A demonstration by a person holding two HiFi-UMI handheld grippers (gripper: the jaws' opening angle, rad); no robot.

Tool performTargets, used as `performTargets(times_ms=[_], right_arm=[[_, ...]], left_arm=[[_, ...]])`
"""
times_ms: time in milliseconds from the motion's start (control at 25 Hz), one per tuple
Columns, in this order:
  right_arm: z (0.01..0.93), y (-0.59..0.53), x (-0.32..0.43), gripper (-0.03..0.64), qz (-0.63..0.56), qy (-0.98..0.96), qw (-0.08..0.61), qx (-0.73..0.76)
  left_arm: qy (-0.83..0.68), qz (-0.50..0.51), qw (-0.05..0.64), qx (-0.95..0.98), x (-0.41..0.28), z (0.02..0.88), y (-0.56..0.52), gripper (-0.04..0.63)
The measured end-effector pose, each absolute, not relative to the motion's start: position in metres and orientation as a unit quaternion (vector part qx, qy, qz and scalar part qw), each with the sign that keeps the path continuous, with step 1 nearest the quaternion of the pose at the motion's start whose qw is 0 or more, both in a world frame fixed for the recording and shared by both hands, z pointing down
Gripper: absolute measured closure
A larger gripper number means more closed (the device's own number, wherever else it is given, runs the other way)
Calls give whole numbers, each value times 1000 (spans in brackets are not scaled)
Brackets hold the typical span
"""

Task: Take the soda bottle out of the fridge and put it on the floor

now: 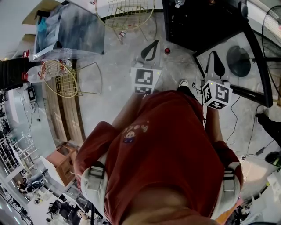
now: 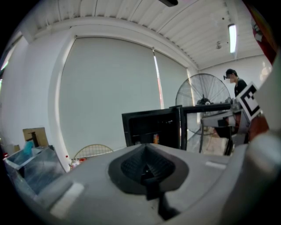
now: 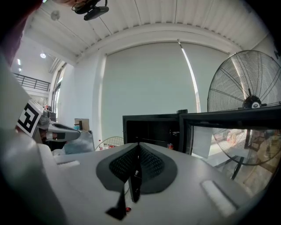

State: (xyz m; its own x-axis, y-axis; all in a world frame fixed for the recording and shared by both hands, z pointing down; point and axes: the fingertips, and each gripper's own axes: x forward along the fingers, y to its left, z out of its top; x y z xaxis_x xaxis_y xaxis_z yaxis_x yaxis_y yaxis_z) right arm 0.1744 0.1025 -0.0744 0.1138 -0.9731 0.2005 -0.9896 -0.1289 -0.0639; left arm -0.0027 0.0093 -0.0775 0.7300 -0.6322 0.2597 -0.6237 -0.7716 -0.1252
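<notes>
The black fridge (image 1: 197,19) stands open ahead of me, its glass door (image 1: 239,55) swung out to the right. A small red and orange thing (image 2: 156,138), perhaps the soda bottle, shows low in the fridge's opening; it also shows as a red spot (image 1: 167,51) and a red thing (image 3: 170,146). I cannot tell whether it stands inside or just in front. My left gripper (image 1: 153,44) and right gripper (image 1: 214,55) are held side by side, pointing at the fridge from a distance. Both are shut with nothing between the jaws, as seen on the left gripper (image 2: 147,169) and the right gripper (image 3: 136,169).
A large floor fan (image 3: 250,99) stands right of the fridge behind the door. Gold wire baskets (image 1: 125,13) (image 1: 66,79) and a clear plastic box (image 1: 66,30) sit to the left. Cables (image 1: 246,127) trail on the floor at right. A person (image 2: 235,83) stands by the fan.
</notes>
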Motion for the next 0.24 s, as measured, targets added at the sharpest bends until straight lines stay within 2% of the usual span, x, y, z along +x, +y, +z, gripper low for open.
performTargets(times_ms=[240], right_arm=[[-74,114,177,615,96,-661,41,743]], left_arm=[[338,-149,16,-929,0,-77,23,595]])
